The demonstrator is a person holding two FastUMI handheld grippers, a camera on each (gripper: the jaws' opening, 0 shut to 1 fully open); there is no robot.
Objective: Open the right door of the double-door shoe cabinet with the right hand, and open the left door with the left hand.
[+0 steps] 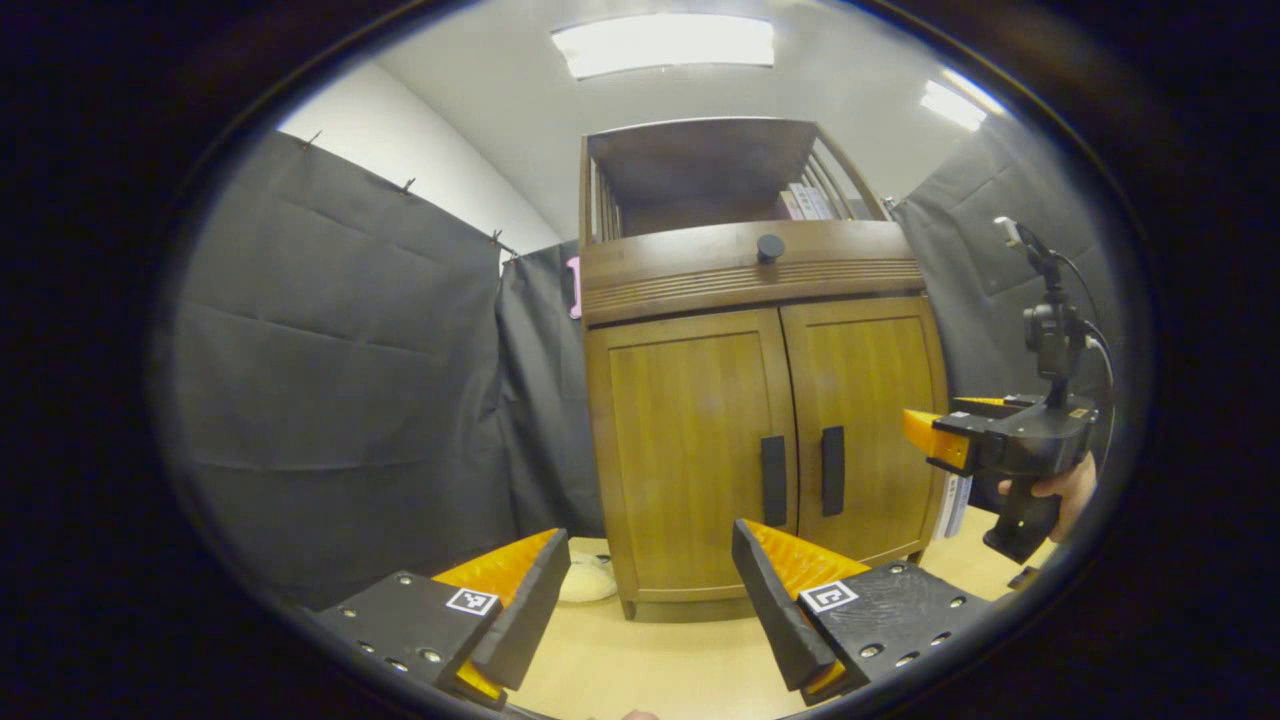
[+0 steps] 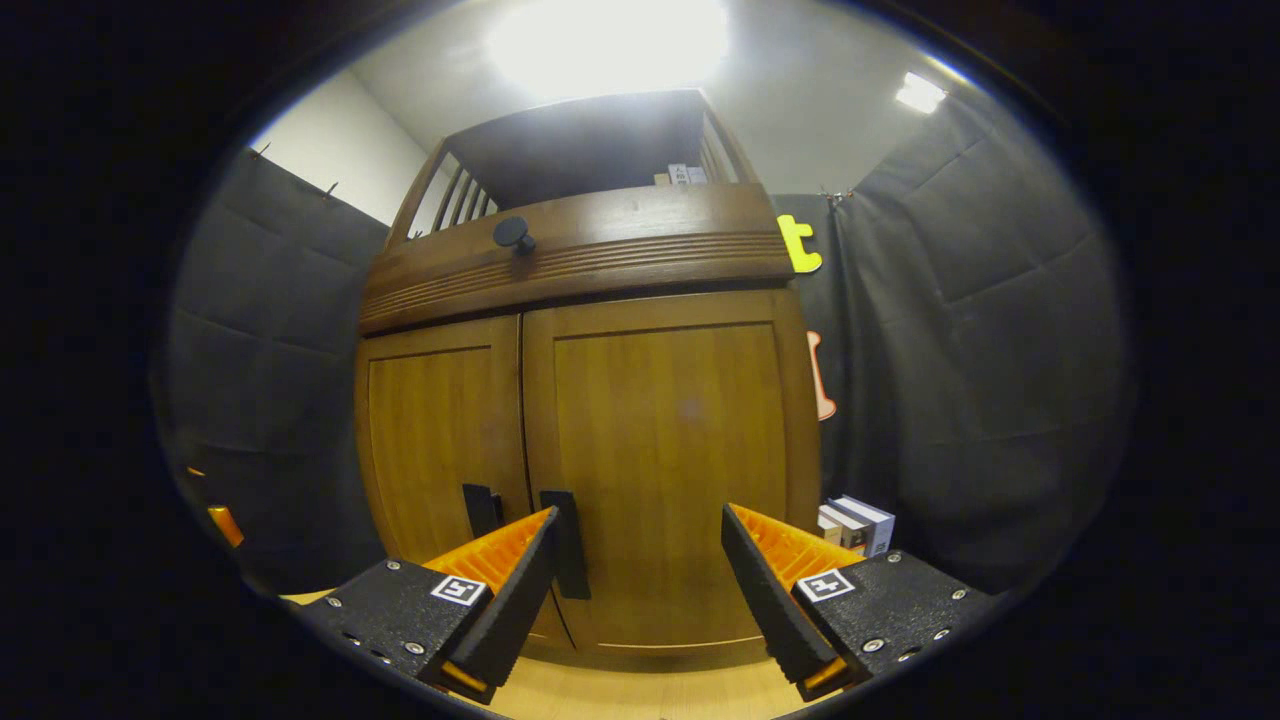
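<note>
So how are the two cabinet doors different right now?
The right gripper is close to the right door, its jaws open near that door's handle. The left gripper is farther back from the left door, and its handle is well beyond the open jaws. Both doors are shut, brown wood, each with a dark upright handle by the middle seam.

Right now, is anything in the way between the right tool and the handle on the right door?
Nothing visible. The right tool is open before the right door, its handle just behind the left finger, only air between.
</note>
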